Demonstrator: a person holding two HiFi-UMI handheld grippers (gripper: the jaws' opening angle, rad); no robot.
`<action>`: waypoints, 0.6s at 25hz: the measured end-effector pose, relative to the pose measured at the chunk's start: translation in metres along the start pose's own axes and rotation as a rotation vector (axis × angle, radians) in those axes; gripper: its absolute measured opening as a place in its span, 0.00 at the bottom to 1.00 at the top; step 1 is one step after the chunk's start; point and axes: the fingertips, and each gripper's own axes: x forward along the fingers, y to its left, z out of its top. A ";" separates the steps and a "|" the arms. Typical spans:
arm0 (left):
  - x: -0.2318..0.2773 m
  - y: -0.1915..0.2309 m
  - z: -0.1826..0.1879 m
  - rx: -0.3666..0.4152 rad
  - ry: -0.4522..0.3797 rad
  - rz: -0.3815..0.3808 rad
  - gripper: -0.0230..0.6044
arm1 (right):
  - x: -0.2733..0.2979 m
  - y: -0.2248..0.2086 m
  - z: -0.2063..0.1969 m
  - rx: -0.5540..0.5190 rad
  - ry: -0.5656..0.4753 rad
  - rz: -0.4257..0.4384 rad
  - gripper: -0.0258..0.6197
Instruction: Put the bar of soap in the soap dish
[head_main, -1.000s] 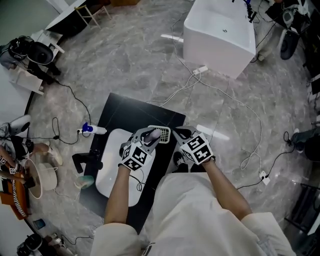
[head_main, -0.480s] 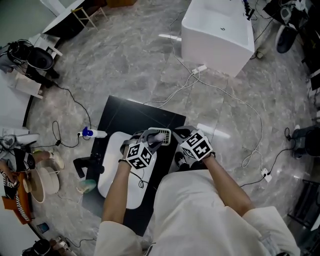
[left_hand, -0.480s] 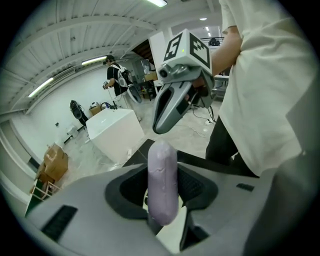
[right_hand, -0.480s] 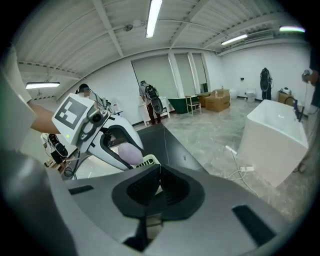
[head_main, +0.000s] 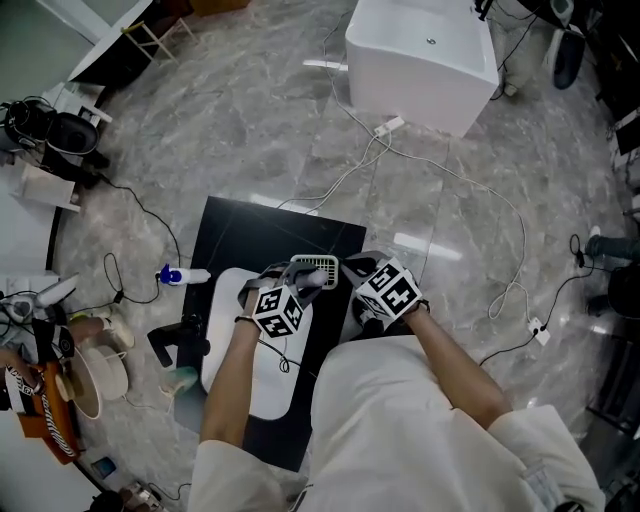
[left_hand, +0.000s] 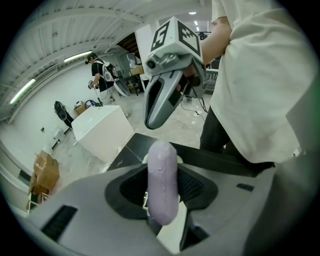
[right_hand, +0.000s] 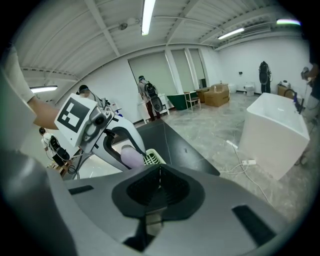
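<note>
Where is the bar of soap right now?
In the left gripper view, the bar of soap is clamped in the left gripper, right by the soap dish.

We see a floor (head_main: 250, 120) of grey marbled tiles, with white cables (head_main: 386, 128) lying loose on it. A large white block (head_main: 425, 55) (what it is, we cannot tell) stands well apart from the black desk (head_main: 240, 230). The walls (right_hand: 240, 55) are white, and long tube lamps (right_hand: 148, 15) shine on the ribbed ceiling (right_hand: 65, 35).
</note>
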 end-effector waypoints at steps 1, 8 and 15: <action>0.001 0.000 -0.001 0.012 0.007 -0.007 0.29 | 0.000 0.000 -0.002 0.001 0.004 -0.001 0.05; 0.012 -0.003 -0.005 0.105 0.068 -0.060 0.29 | -0.004 -0.003 -0.007 0.017 0.004 -0.018 0.05; 0.028 0.003 -0.007 0.100 0.071 -0.099 0.29 | -0.011 -0.003 -0.006 0.090 -0.030 -0.009 0.05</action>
